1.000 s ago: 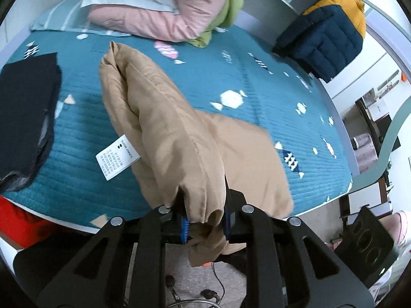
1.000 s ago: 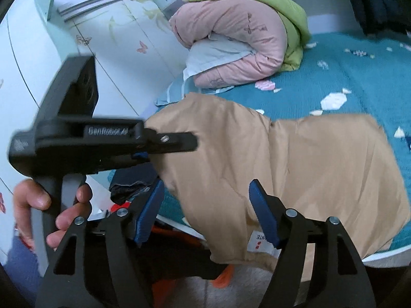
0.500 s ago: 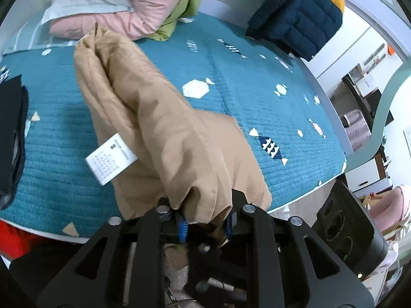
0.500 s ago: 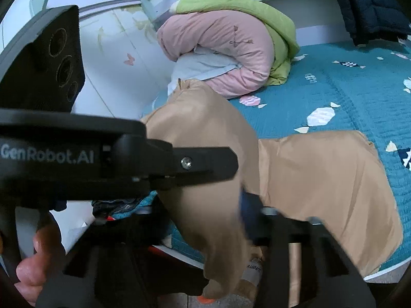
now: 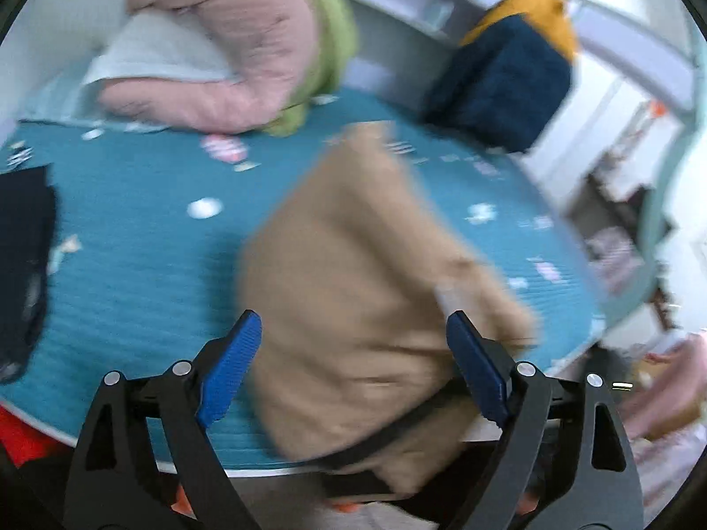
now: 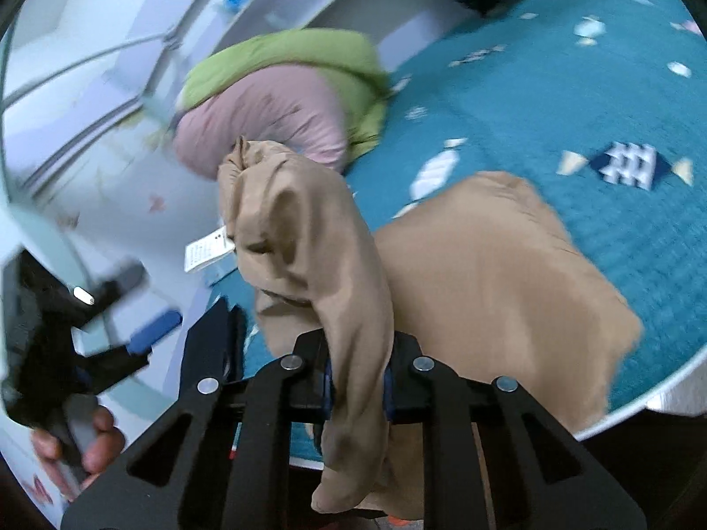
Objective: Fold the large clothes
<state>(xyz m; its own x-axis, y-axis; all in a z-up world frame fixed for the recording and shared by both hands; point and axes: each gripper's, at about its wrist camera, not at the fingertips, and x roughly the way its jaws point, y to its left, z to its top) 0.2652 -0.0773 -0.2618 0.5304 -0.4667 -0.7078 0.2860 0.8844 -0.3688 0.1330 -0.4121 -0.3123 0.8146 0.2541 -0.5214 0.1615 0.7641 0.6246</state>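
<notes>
**Tan garment pinched by the right tongs, left tongs spread wide**

Left wrist view: the left tongs (image 5: 349, 366) are being held wide open, gripping nothing. The tan garment (image 5: 353, 291) is lying just ahead of them on the teal bed (image 5: 132, 238), its long axis running away toward the far edge. A dark garment (image 5: 22, 265) is lying well apart at the left.

Right wrist view: the right tongs (image 6: 355, 382) are being kept closed on a gathered fold of the tan garment (image 6: 309, 238), which is being lifted upright while the rest is spreading over the bed (image 6: 574, 101) to the right. The rolled pink quilt (image 6: 265, 119) is lying beyond, not obstructing. The right arm is judged nearer.

Bare bedspread (image 5: 132, 265) left of tan garment (image 5: 353, 300) — rolled quilt (image 5: 229, 44) behind.
</notes>
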